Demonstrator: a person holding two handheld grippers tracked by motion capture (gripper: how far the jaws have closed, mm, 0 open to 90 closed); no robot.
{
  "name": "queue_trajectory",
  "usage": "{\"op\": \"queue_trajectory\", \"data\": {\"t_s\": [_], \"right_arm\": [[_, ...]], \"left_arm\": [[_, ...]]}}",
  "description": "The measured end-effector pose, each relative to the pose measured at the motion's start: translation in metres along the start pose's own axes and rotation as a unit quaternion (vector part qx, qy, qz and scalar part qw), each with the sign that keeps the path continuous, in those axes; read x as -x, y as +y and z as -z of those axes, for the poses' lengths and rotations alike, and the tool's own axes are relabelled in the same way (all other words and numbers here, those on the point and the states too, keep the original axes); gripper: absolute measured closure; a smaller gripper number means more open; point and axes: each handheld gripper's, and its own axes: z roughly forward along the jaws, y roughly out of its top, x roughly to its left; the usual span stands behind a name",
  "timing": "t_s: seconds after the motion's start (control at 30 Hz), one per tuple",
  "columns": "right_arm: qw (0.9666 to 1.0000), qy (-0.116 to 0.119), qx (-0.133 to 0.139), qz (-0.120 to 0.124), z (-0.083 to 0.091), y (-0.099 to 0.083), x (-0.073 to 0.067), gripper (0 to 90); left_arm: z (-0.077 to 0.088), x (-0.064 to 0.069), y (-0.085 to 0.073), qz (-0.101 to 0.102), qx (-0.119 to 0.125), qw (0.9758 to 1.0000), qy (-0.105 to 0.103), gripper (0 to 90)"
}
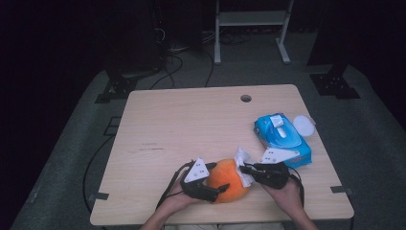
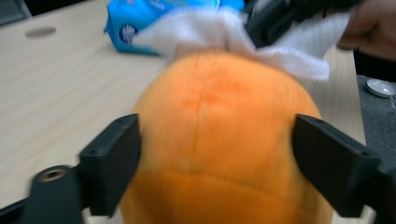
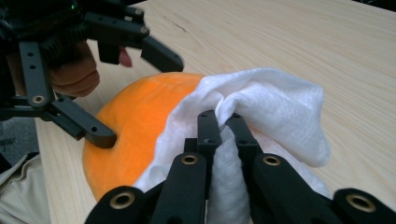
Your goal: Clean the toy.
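At the near edge of the light wooden table (image 1: 191,120), 1 orange plush ball (image 1: 229,181), roundish, no clear long axis to tell, centre seam running straight away from the left gripper view's camera. Clamped from 2 sides by the left gripper (image 1: 214,188), jaws spread wide across the plush, 1 pad pressed on each flank. Left hand (image 1: 178,199) entering from the bottom edge, forearm angled up and to the right, grey three-cornered plate facing upward.

Just right of the ball, the right gripper (image 1: 243,168), jaws pinched tight on 1 white wipe (image 1: 242,165), pointing left toward the plush, held nearly level above the tabletop. Right hand (image 1: 282,188) cupped beneath it, forearm rising from the bottom right. In the right gripper view, wipe (image 3: 261,107) bunched between the 2 black jaws and draped over the ball's upper right side, touching the orange surface (image 3: 135,126).

Farther back on the right, 1 blue pack of wipes (image 1: 282,139), lying flat, long axis running from near right to far left, flip lid open. Just beside its far right corner, 1 round white lid (image 1: 304,125). Near the table's far edge, 1 round cable hole (image 1: 245,98).

Counted: 2 grippers, 2 hands, 1 ball, 1 loose wipe, 1 pack.
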Motion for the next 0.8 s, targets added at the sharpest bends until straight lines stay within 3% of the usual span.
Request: {"op": "queue_trajectory", "data": {"t_s": [0.07,0.13,0.17,0.2,0.23,0.33,0.57,0.73,0.8], "right_arm": [[0.9996,0.018,0.020,0.010,-0.004,0.004,-0.007,85.4],[0.9995,0.019,0.022,0.011,-0.005,0.006,-0.009,85.4],[0.9997,0.005,0.015,0.018,-0.007,0.007,-0.009,85.3],[0.9997,0.005,0.015,0.018,-0.007,0.007,-0.009,85.3],[0.9998,0.009,0.015,0.000,-0.006,0.005,-0.002,85.4],[0.9997,0.009,0.012,-0.020,-0.005,-0.001,0.006,85.4],[0.9992,-0.006,-0.006,-0.039,-0.001,-0.009,0.019,85.2],[0.9992,-0.001,0.009,-0.039,0.001,-0.004,0.014,85.2],[0.9995,0.003,0.017,-0.027,0.001,-0.002,0.009,85.2]], "left_arm": [[-0.001,0.000,0.003,-0.003,0.011,0.9999,0.001,11.9],[-0.003,-0.001,0.002,-0.002,0.003,1.0000,0.004,13.0],[-0.003,-0.003,0.000,0.014,-0.001,0.9999,0.002,15.7],[-0.003,-0.003,0.000,0.014,-0.001,0.9999,0.002,17.6],[-0.004,-0.005,-0.003,0.017,-0.006,0.9998,0.001,19.1],[-0.005,-0.006,-0.005,0.028,-0.007,0.9996,0.001,20.8],[-0.004,-0.007,-0.008,0.036,-0.008,0.9993,0.003,21.6],[-0.002,-0.009,-0.008,0.036,-0.011,0.9993,0.004,21.6],[0.001,-0.013,-0.010,0.040,-0.013,0.9991,0.003,21.6]]}}
